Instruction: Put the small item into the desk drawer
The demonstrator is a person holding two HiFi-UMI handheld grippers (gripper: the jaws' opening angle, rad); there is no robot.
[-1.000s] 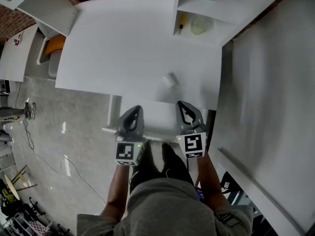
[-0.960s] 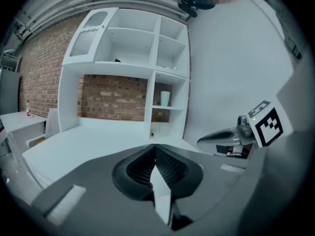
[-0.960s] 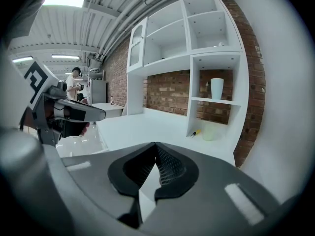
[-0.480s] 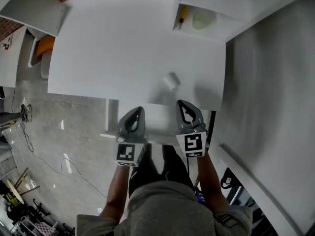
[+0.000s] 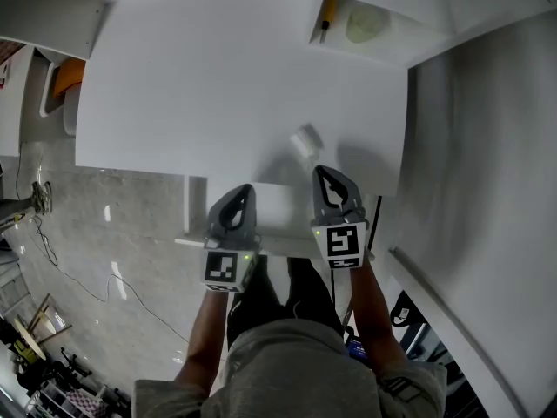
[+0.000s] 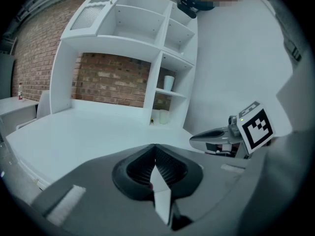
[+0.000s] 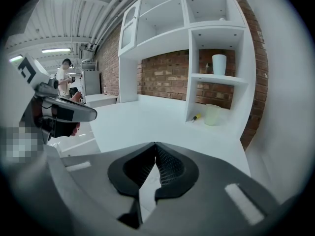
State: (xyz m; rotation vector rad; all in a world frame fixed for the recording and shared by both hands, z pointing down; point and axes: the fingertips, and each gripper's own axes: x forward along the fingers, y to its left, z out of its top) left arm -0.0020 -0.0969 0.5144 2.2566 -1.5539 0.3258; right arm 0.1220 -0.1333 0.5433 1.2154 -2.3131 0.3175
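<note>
The small item [image 5: 305, 140], a little white piece, lies on the white desk [image 5: 209, 85] close to its front edge. Below that edge a white drawer [image 5: 277, 209] juts out toward me. My left gripper [image 5: 241, 190] hovers over the drawer's left part, jaws shut and empty; in its own view the tips [image 6: 155, 145] meet. My right gripper [image 5: 322, 171] is over the drawer's right part, just short of the item, also shut with nothing held [image 7: 155, 144]. Each gripper shows in the other's view: the right one [image 6: 216, 139], the left one [image 7: 69, 113].
A white shelf unit [image 5: 418, 7] stands at the desk's back right, holding a yellow-handled tool [image 5: 325, 17] and a pale cup [image 5: 362, 24]. A white wall [image 5: 487, 164] runs along the right. An orange chair [image 5: 66, 78] and floor cables [image 5: 78, 277] lie left.
Both grippers have sunk a little toward the desk's front edge. The right gripper's tip is now nearer the small item. Both jaws stay shut.
</note>
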